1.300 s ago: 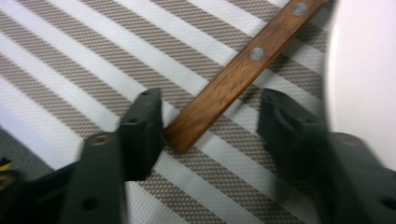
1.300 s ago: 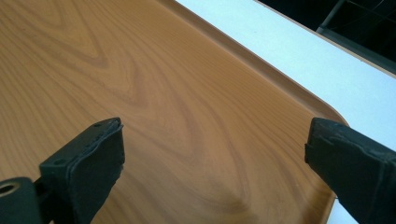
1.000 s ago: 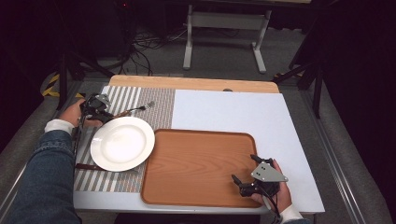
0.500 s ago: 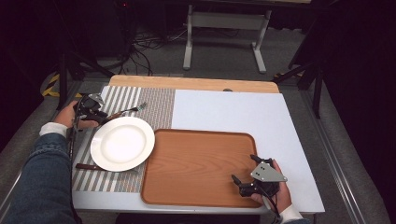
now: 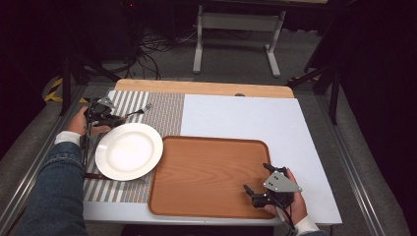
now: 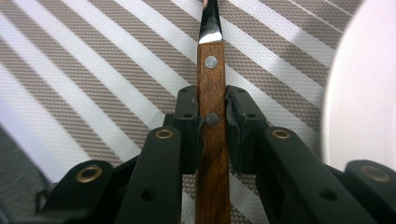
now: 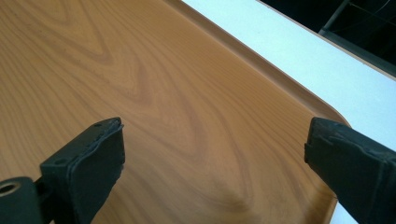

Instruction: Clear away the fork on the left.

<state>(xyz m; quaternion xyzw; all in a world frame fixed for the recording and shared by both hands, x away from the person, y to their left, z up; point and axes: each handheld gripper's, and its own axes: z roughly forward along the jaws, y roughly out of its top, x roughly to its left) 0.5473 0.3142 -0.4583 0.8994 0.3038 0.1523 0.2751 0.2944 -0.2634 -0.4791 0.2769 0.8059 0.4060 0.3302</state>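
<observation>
Right gripper (image 5: 256, 194) idle, jaws wide apart over near right corner of the wooden tray (image 5: 206, 162); left gripper (image 6: 211, 122) clamped on a fork (image 6: 211, 121).

Left jaws just closed further, pads now pressed on both sides of the fork's handle. Fork: brown wood handle, two metal rivets, steel neck; tines point away over the striped placemat (image 6: 93, 70), left of the white plate (image 5: 129, 151). Risk as I judge it: grip sits mid-handle, narrow contact, so the fork could pivot or slip on lift; tines could clip the plate rim.
</observation>
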